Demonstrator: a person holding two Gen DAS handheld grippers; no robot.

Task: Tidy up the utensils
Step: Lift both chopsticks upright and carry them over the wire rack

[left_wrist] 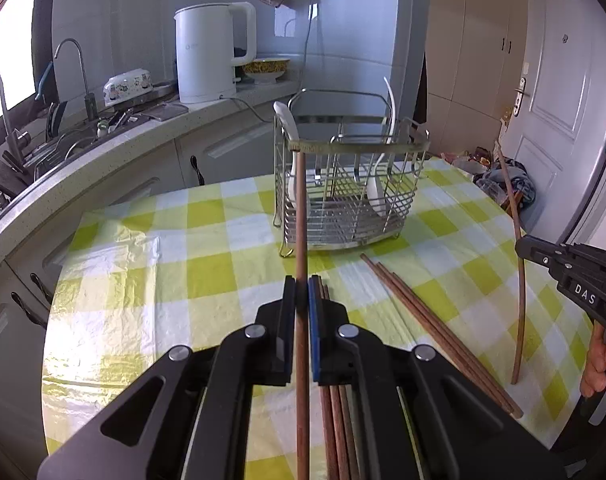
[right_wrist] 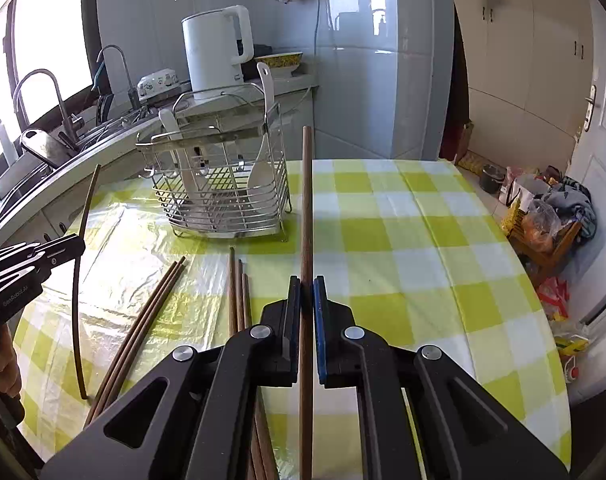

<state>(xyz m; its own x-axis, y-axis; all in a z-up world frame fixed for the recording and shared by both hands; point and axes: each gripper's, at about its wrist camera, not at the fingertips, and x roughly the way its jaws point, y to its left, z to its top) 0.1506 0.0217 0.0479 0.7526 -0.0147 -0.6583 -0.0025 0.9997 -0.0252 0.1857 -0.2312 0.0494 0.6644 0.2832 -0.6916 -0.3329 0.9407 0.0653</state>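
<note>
My left gripper (left_wrist: 302,280) is shut on a brown wooden chopstick (left_wrist: 300,208) that points up toward the wire utensil basket (left_wrist: 351,200). My right gripper (right_wrist: 307,280) is shut on another chopstick (right_wrist: 306,208), held above the table. Each gripper shows in the other's view: the right gripper (left_wrist: 521,247) at the right edge, the left gripper (right_wrist: 79,242) at the left edge. Two white spoons (right_wrist: 261,168) stand in the wire utensil basket (right_wrist: 223,204). Loose chopsticks (left_wrist: 435,328) lie on the checked tablecloth, and more loose chopsticks (right_wrist: 143,320) show in two small bundles.
A white kettle (left_wrist: 211,52) and bowls stand on the counter behind the table, with a sink and taps (left_wrist: 7,120) to the left. The table's right edge (right_wrist: 543,280) drops to a floor with bags (right_wrist: 543,224). A white door (left_wrist: 563,80) is at the right.
</note>
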